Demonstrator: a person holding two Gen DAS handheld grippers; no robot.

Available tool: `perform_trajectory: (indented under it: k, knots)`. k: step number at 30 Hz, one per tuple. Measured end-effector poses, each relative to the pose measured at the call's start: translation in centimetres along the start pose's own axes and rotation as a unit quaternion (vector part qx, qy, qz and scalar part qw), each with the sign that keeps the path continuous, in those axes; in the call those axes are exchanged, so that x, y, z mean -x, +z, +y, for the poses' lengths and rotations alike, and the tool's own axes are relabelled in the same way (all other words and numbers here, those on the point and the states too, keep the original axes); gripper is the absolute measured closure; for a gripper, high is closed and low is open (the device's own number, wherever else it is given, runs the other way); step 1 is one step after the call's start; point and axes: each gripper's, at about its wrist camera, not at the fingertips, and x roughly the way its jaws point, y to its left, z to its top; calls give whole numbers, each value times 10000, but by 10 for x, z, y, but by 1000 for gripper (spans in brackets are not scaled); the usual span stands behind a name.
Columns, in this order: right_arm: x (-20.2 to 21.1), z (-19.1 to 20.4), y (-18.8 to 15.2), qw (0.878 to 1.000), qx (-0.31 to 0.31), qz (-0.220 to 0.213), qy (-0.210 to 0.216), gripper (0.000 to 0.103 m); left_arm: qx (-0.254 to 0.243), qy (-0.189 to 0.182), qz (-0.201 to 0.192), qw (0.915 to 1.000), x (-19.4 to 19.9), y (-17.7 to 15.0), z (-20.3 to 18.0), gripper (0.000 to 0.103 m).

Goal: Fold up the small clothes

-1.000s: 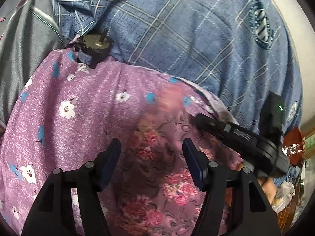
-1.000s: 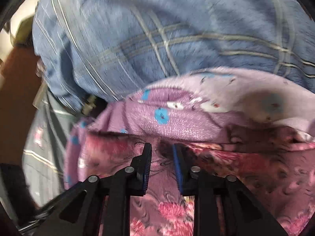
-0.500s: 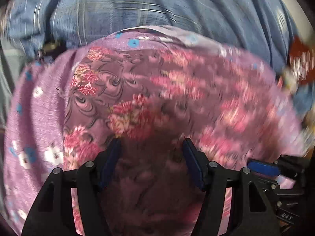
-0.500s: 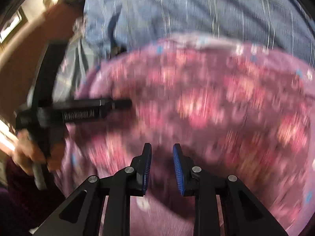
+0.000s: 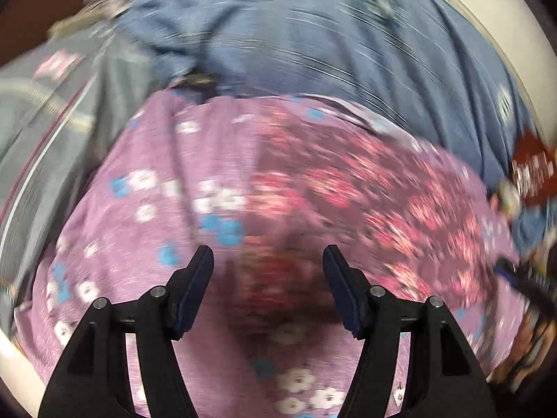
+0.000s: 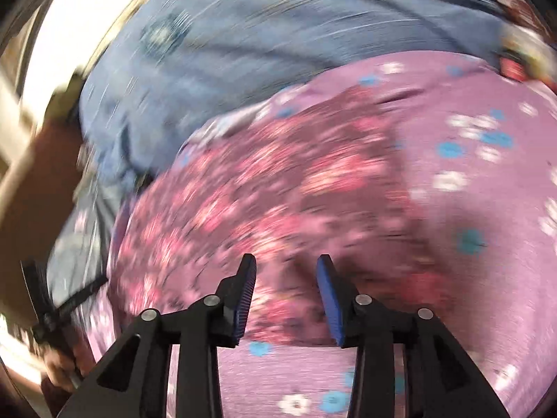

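Observation:
A dark maroon garment with pink flowers (image 5: pixel 348 188) lies spread on a lilac cloth with white and blue flowers (image 5: pixel 146 216). Both views are blurred by motion. My left gripper (image 5: pixel 268 268) hovers over the garment's near left edge, open, with nothing pinched. My right gripper (image 6: pixel 287 268) hangs over the maroon garment (image 6: pixel 278 181) near its front edge. Its jaws are opening, the cloth shows below the gap, and the pads do not press on it. The left gripper (image 6: pixel 59 303) shows at the left edge of the right wrist view, held by a hand (image 6: pixel 59 365).
A blue plaid cloth (image 5: pixel 313 35) covers the surface behind the lilac one, and a grey cloth (image 5: pixel 52 111) lies to the left. A red packet (image 5: pixel 532 170) sits at the far right. A pale rim (image 5: pixel 515 17) bounds the back right.
Both views have swung sideways over the cloths. The maroon garment, bunched under the right gripper a second ago, now lies spread flat. The right jaws have widened; the left jaws kept their gap.

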Motion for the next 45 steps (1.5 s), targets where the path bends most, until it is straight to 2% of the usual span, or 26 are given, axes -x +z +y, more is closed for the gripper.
perform_trajectory:
  k: [4, 7, 9, 11, 14, 16, 17, 21, 25, 28, 36, 45]
  knots:
    - [1, -20, 4, 9992, -360, -144, 119, 62, 247, -224, -148, 9993, 0, 5, 17, 39]
    - [-8, -12, 3, 9997, -191, -106, 52, 63, 2, -318, -224, 9992, -5, 3, 3, 39]
    - [-21, -10, 3, 9998, -56, 132, -144, 66, -421, 201, -78, 9989, -20, 0, -13, 38]
    - [-40, -11, -1, 9979, 1, 511, -394, 69, -672, 633, 335, 9952, -43, -5, -20, 36]
    - [-37, -7, 2, 9978, 197, 449, -449, 72, -437, 531, 437, 9967, -43, -3, -11, 34]
    - [-32, -10, 5, 9987, 108, 338, -370, 72, -324, 359, 283, 9984, -34, 3, -6, 35]
    - [-28, -11, 8, 9993, 31, 250, -280, 69, -256, 299, 70, 9992, -26, 6, -5, 35]
    - [-11, -17, 21, 9989, -302, -369, 41, 66, -489, 277, -467, 9973, -14, 17, -14, 35]
    - [-8, -17, 27, 9960, -529, -676, 252, 65, -407, 323, -541, 9972, -23, 29, -18, 35]
    - [-12, -11, 29, 9958, -506, -721, 250, 64, -472, 556, -584, 9956, -30, 34, -25, 35]
    - [-28, -3, 29, 9974, -389, -558, 249, 63, -606, 811, -705, 9924, -32, 36, -38, 32]
    - [-40, 1, 26, 9983, -305, -432, 227, 61, -544, 884, -710, 9921, -35, 38, -39, 32]
